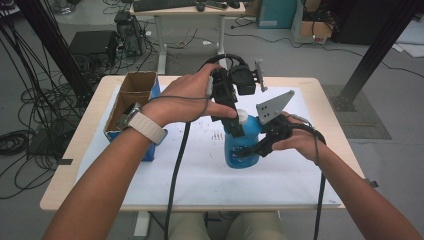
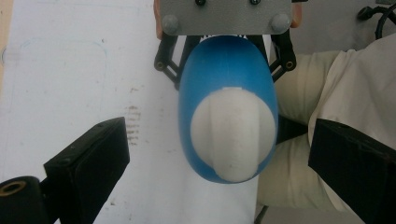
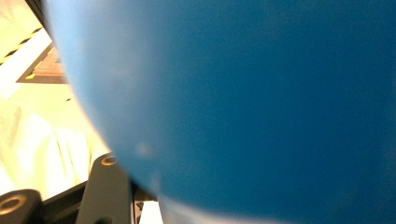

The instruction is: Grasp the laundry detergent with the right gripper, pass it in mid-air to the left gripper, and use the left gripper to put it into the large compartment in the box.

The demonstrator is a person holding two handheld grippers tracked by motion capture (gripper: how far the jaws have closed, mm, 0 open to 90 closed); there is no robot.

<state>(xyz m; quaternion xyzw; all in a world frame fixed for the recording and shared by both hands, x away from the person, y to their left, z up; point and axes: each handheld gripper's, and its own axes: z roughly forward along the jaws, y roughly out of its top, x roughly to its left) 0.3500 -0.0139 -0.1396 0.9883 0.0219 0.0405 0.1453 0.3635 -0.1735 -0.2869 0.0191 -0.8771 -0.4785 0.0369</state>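
A blue bottle with a white cap stands upright on the white sheet in the middle of the table. My right gripper comes in from the right and is shut on the bottle's body, whose blue wall sits right against its camera. My left gripper points down over the bottle from above. In the left gripper view its two black jaws stand wide on either side of the white cap, open and apart from it.
A brown cardboard box, open at the top, stands at the table's left side by a blue object. The wooden table's edge runs past the sheet. Cables trail from both grippers toward the person's lap.
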